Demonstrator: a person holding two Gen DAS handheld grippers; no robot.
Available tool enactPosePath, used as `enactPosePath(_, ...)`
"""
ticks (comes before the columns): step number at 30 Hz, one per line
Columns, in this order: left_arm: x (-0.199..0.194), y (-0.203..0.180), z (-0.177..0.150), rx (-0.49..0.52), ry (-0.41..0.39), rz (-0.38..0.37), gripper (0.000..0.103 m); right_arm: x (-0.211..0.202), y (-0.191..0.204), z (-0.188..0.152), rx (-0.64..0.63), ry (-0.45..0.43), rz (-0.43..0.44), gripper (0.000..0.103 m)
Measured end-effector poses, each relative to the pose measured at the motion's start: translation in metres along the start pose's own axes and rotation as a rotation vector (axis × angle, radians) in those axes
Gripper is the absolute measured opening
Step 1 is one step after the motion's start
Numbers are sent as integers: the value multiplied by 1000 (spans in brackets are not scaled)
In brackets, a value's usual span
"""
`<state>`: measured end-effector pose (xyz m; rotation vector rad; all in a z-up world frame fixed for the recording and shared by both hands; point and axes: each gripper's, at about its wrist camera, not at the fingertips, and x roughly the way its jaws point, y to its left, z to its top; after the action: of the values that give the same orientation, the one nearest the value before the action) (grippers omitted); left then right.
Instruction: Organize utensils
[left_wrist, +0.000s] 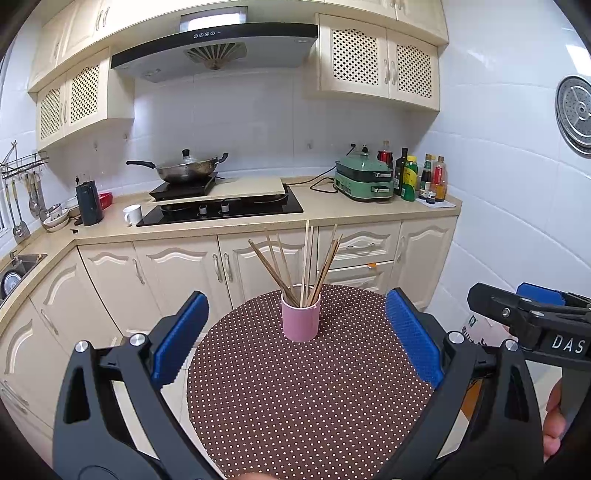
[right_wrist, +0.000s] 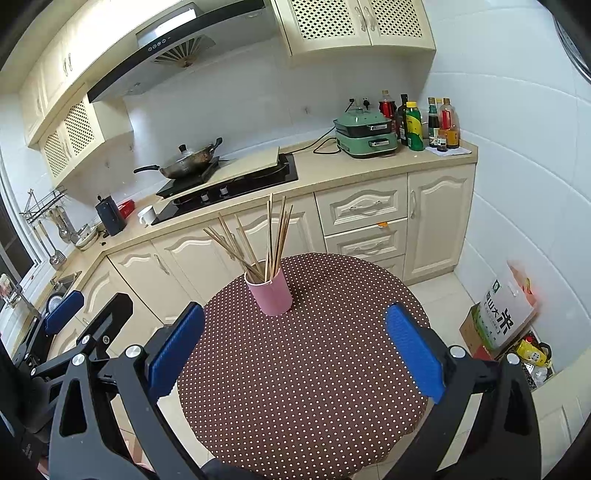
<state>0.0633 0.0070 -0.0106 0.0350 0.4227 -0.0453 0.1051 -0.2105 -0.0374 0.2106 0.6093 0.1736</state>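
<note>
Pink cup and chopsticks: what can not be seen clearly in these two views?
- Lower ends of the chopsticks: both views, hidden inside the pink cup.
- Exact chopstick count: they overlap.
- Near edge of the dotted table: both views, cut off by the frame and claw arms.

The left gripper (left_wrist: 295, 332) is held level and pointing forward, its two blue-padded fingers (left_wrist: 181, 332) spread wide apart with nothing between them. The right gripper (right_wrist: 295, 350) sits in the same pose, jaws wide and empty, blue pads (right_wrist: 413, 350) facing each other. The two tools are side by side and apart, each showing at the edge of the other's view. Part of a hand (left_wrist: 554, 424) shows at the near right, behind the right tool's black body.
</note>
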Motion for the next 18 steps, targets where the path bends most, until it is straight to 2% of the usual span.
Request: enactPosePath(18, 7, 0, 2, -5, 4, 10, 95, 6, 0, 3, -8, 1, -1, 95)
